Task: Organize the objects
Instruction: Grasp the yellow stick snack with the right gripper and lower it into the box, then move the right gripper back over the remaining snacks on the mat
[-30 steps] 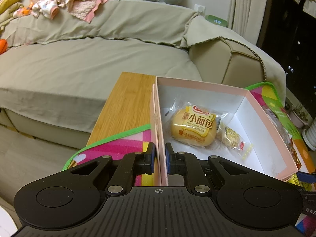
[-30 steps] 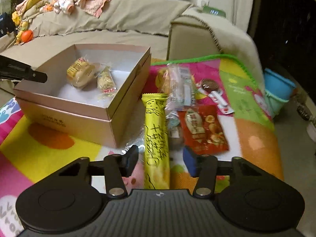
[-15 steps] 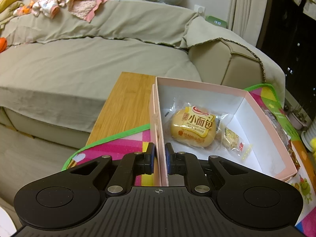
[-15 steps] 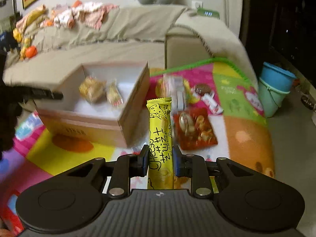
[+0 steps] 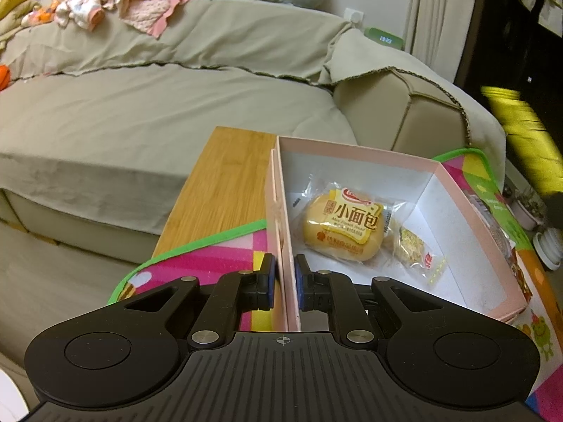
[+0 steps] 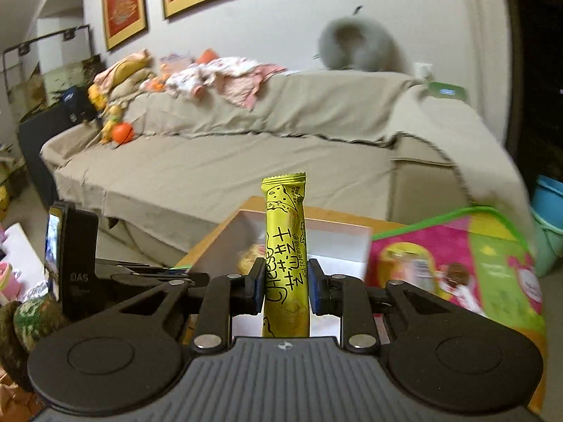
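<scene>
The yellow cheese snack stick (image 6: 285, 256) is clamped low down in the right tool (image 6: 285, 286), raised before the pink box (image 5: 355, 154). Gripped near one end, it could swing or slip. The left tool (image 5: 282, 286) is pinched shut on the box's wall; tugging could shift the box on the counter (image 5: 225, 190).

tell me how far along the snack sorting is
Done: a bun and a small snack packet lie in the pink box. In hand: the right gripper clamps a yellow snack stick; the left gripper pinches the box wall. Left: dropping it in.
</scene>
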### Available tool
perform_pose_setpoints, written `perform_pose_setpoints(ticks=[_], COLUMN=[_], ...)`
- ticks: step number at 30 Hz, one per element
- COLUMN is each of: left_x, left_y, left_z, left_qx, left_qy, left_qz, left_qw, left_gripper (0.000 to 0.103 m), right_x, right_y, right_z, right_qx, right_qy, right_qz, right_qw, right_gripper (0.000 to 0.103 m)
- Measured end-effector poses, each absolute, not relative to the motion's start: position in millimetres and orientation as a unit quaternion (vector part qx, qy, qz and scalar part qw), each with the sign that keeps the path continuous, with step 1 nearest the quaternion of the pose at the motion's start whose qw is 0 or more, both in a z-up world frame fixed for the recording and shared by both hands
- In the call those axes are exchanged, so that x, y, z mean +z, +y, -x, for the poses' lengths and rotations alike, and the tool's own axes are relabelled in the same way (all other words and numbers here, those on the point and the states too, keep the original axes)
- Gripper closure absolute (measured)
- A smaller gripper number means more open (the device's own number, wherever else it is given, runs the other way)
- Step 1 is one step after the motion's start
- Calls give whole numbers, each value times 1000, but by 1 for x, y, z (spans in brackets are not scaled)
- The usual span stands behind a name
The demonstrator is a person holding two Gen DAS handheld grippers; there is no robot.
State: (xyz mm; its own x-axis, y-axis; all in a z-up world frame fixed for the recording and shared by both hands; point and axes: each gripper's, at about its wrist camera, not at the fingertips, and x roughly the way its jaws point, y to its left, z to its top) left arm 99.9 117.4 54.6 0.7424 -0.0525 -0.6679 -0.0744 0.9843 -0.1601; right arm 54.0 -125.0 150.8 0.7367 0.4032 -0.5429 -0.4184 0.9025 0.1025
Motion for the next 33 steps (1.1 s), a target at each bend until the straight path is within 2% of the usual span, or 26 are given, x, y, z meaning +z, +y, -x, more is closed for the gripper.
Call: perform_pose_setpoints(ticks=[10,15,19,21,33], left_x=[53,52,53,53,53], left_y=[116,114,114,113,113], left_z=[-99,-100,-100,-100,-100], left_qx=[3,4,5,5,9], left_qy=[360,360,360,360,361], left_qz=[80,77,75,74,76], left_qw=[930,930,930,930,930], left_gripper=[89,89,90,90,90], right_x=[117,115,112,110,75], right_y=[-64,-72,-91,-105,-187], right_z=[-98,-92,-78,-67,-16], right_qx=[267,259,235,216,84], right_qy=[321,322,315,310,317], right_qz=[60,53,64,69,61], right_qw=[907,909,917,923,943], right_gripper=[79,69,65,54,36])
